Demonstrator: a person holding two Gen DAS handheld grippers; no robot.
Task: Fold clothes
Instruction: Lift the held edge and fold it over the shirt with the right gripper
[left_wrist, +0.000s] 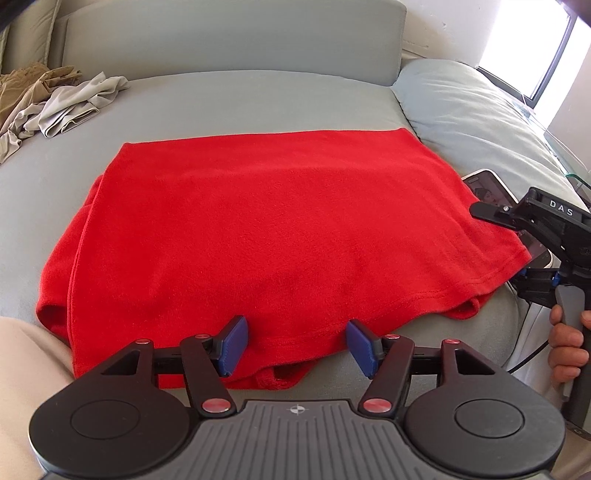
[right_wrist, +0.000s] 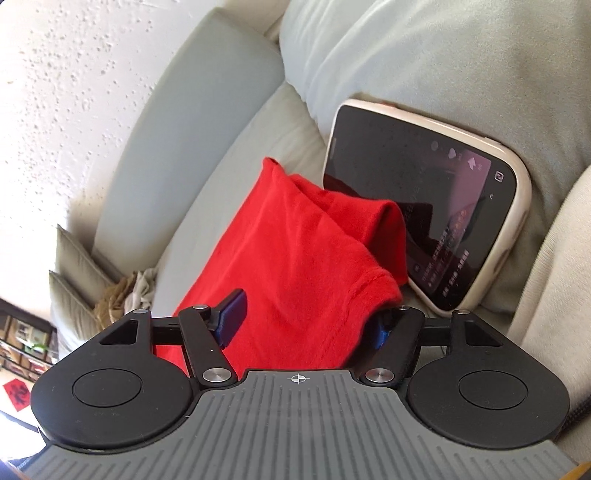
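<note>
The left gripper (left_wrist: 295, 345) hovers spread wide over the shirt's near edge; the right gripper (right_wrist: 308, 317) straddles its corner, also spread. The red shirt (left_wrist: 266, 236) lies folded on the sofa (left_wrist: 229, 99), a phone (right_wrist: 424, 206) beside it.

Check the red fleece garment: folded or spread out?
Folded. The red fleece garment lies on the grey sofa seat as a compact rectangle, with doubled layers showing along its left and near edges.

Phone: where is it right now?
The phone leans against the right-hand cushion, beside the red garment whose edge overlaps its screen, just ahead of the right gripper.
</note>
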